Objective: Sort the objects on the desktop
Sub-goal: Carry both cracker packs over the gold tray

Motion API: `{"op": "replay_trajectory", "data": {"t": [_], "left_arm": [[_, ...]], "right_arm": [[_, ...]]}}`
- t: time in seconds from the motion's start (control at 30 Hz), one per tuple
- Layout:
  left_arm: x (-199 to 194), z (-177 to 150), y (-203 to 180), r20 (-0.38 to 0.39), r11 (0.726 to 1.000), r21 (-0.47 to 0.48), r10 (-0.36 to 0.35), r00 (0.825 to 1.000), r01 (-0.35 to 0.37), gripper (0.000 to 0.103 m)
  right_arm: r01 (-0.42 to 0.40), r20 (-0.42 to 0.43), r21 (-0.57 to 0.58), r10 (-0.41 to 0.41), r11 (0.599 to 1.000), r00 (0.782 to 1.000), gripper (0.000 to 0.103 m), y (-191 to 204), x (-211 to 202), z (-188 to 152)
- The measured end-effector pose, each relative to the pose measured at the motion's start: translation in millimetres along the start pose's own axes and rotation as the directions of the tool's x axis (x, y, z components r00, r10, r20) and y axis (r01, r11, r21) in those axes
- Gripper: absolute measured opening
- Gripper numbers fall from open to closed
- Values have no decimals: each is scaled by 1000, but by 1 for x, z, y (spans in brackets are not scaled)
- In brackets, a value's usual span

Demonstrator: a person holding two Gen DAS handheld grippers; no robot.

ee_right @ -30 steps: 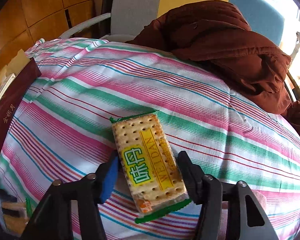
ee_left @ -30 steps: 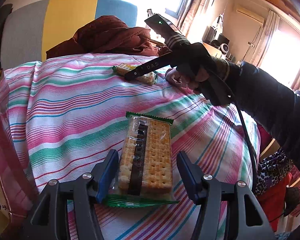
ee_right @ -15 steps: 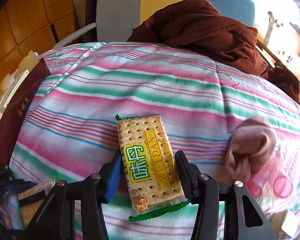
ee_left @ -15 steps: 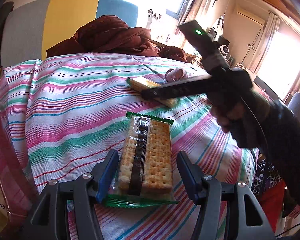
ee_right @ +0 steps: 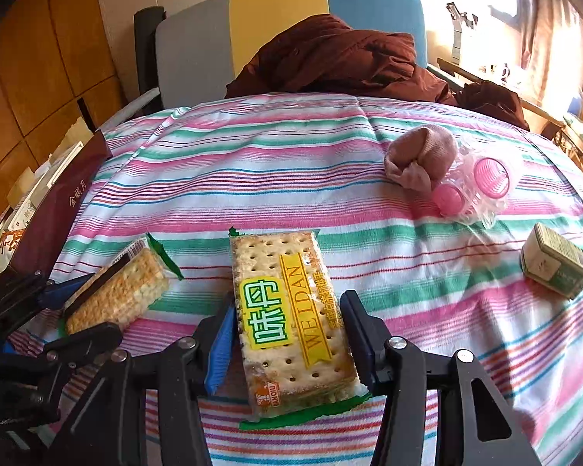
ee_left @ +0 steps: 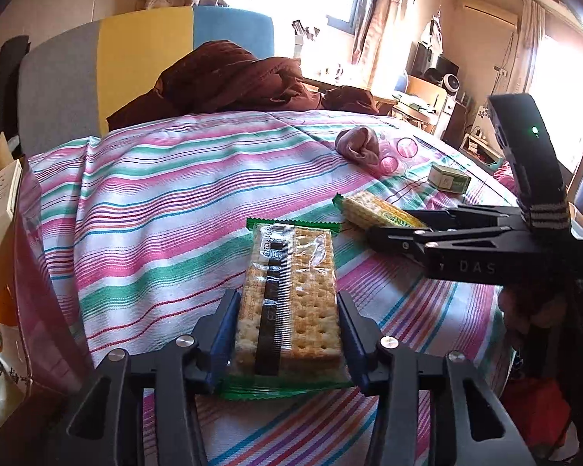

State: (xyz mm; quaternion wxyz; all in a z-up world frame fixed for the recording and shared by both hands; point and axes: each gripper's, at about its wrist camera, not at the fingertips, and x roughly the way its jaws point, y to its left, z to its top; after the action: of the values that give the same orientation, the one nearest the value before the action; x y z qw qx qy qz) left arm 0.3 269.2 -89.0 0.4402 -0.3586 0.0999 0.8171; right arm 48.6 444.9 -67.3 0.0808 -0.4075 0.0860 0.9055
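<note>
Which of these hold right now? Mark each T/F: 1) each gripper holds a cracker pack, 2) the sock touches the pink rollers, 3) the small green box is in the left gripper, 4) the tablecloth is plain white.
1) True: the left gripper and right gripper each clamp a cracker pack.
2) True: the sock lies against the pink rollers.
3) False: the small green box lies on the tablecloth, held by nothing.
4) False: the tablecloth is striped pink, green and white.
</note>
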Motion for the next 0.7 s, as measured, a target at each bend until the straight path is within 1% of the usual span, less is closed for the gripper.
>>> {"op": "replay_trajectory", "data": {"t": [0.2,0.33,0.47,0.57,0.63,0.7], "left_arm": [[-30,-11,-5,43,999,-31,12,999,-11,49],[-64,-11,-5,95,999,-48,17,995,-12,49],[-112,-11,23,154,986,-158,73,985,-49,49],[-148,-18,61,177,955,-278,157,972,-103,49],[-171,-23,87,180,922,-354,228,957,-153,49],[-186,-30,114,160,881,-422,303,939,-212,49]], "right_arm": [[27,35,4,-27,1000,999,53,8,-4,-9],[37,46,3,-37,999,998,53,10,-5,-11],[45,54,3,-45,999,998,53,12,-6,-13],[50,61,3,-51,999,997,53,13,-6,-15],[54,65,3,-54,999,996,53,14,-7,-16],[55,66,3,-55,998,996,53,15,-7,-16]]}}
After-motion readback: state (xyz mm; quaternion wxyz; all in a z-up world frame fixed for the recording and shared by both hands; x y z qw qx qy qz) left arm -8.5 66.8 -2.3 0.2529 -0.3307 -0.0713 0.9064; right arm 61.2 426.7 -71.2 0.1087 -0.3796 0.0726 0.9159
